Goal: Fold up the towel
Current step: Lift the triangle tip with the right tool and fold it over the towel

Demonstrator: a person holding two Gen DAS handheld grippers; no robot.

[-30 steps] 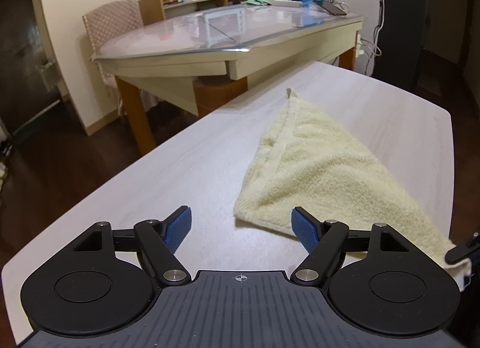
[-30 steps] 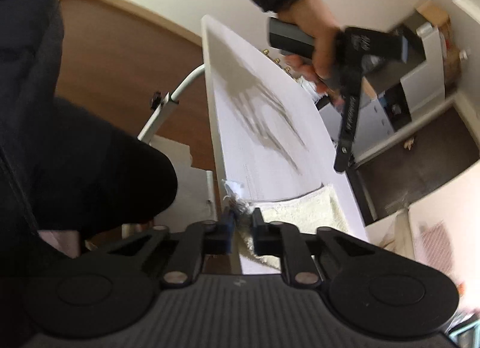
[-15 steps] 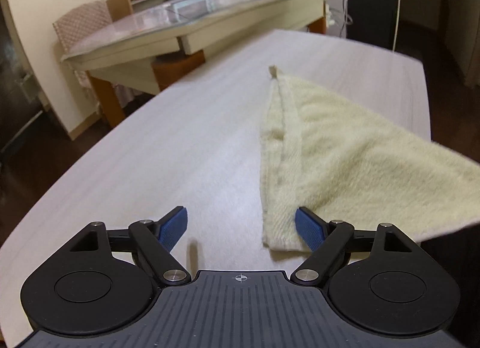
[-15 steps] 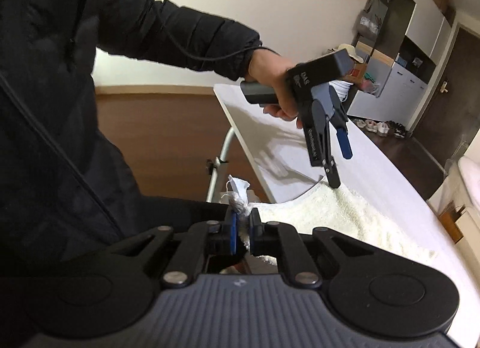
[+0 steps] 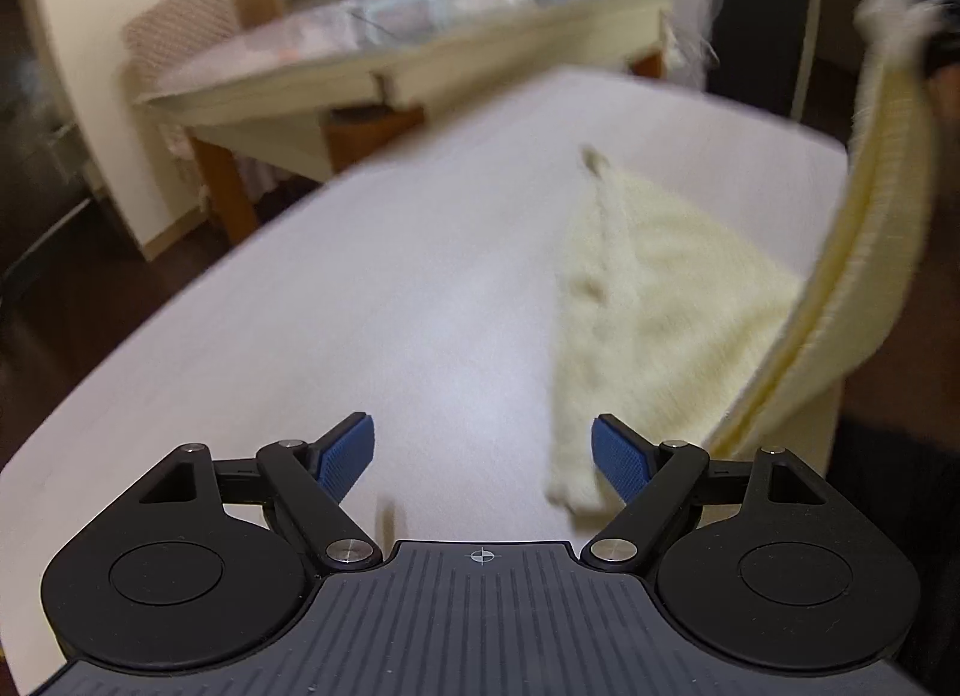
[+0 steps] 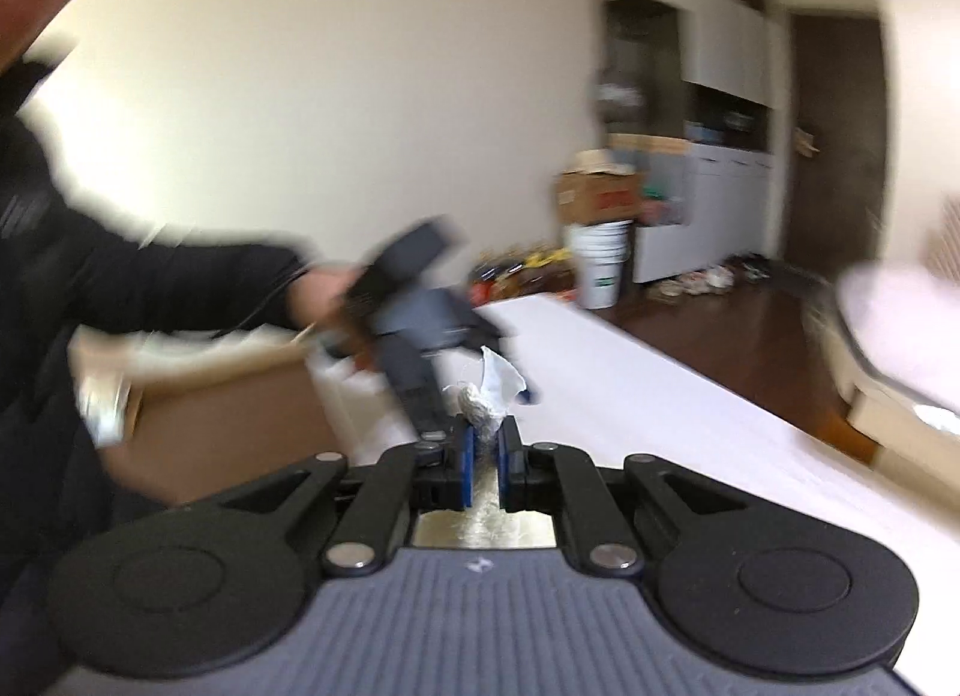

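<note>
Right gripper (image 6: 485, 450) pinches a raised corner of the pale yellow towel (image 5: 666, 288); left gripper (image 5: 483, 459) hovers wide open above the white table (image 5: 360, 306).

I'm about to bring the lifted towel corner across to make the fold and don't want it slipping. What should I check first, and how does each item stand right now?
1. Right gripper clamped on the towel corner: ok, cloth sits between the shut fingers.
2. Left gripper free to pin: ok, open and empty.
3. Towel partly on the table: ok, the far corner lies flat while the right edge rises in a strip.
4. Near towel corner beside the left gripper's right finger: ok, close but not gripped.
5. Landing area left of the towel: ok, bare tabletop.
6. Edge alignment: cannot tell, the frames are blurred.
</note>
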